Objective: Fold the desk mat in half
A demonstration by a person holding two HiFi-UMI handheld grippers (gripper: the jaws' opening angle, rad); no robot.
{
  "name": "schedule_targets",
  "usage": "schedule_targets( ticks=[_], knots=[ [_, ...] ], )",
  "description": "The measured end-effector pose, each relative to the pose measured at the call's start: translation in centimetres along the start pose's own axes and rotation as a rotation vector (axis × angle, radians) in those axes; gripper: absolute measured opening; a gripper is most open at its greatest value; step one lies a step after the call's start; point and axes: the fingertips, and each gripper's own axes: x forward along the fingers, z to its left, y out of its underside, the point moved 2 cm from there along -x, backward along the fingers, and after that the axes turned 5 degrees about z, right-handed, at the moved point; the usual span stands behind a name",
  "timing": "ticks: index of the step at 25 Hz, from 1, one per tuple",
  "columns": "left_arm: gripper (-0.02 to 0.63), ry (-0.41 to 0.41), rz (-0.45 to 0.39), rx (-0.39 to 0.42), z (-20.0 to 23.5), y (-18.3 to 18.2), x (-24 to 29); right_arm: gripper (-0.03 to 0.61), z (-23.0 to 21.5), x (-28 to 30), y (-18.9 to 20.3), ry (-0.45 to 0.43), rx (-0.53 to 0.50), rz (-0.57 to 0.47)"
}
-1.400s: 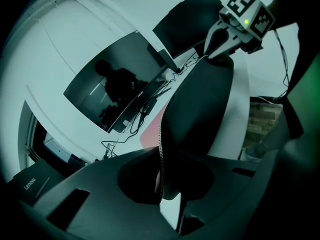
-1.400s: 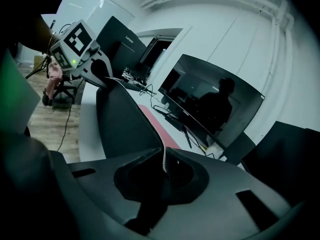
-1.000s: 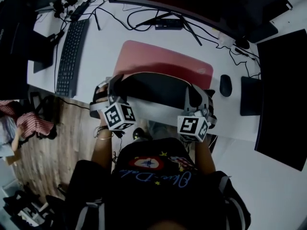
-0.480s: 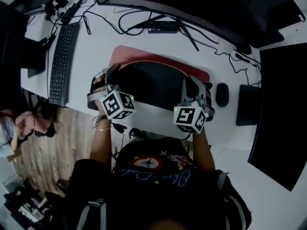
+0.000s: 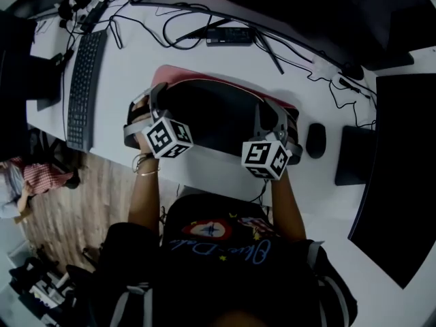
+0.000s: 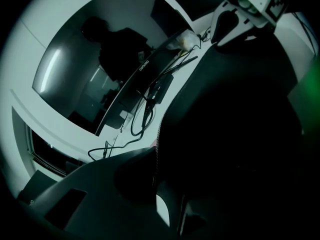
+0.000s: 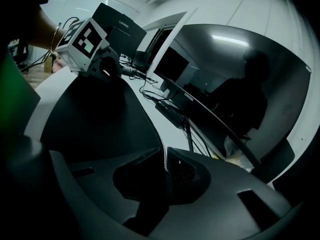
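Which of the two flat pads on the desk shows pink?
The central desk mat, pink along its far edge; the pad right of the mouse is black.

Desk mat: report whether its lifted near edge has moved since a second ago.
Yes. Judged against the mouse, the lifted edge of the desk mat has gone farther from the person, leaving only a thin pink strip uncovered.

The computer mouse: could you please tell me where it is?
In the head view the mouse lies on the white desk at the right, between the desk mat's right edge and a dark pad.
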Motion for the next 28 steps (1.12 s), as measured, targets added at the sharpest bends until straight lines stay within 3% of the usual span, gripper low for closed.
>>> schedule_targets(
  ticks=[6, 8, 11, 15, 20, 25, 28],
  knots=[
    [0.076, -0.012, 0.028, 0.020, -0.3, 0.2, 0.8, 0.052, 0.5, 1.0, 0.5, -0.018, -0.011, 0.017],
    [0.090, -0.020, 0.026, 0.009, -0.3, 0.2, 0.9, 0.121, 0.7, 1.2, 0.7, -0.024, -0.018, 0.029],
    [0.178, -0.040, 0.018, -0.040, 0.2, 0.3, 0.8, 0.170, 0.6, 1.4, 1.1, -0.025, -0.003, 0.035],
    [0.275, -0.043, -0.021, -0.204, 1.8, 0.9, 0.5, 0.187, -0.8, 0.7, 0.9, 0.021, 0.043, 0.001],
    [0.275, -0.025, -0.111, -0.424, 4.0, 2.5, -1.9, 0.187, -2.1, -1.9, -0.7, 0.103, 0.077, -0.074],
    [0.275, 0.066, -0.176, -0.621, 3.9, 5.1, -4.9, 0.184, -1.0, -4.8, -2.7, 0.066, 0.253, -0.148],
    [0.273, 0.139, -0.204, -0.733, 2.9, 7.3, -6.6, 0.146, 0.9, -6.4, -4.3, 0.035, 0.296, -0.187]
  ],
)
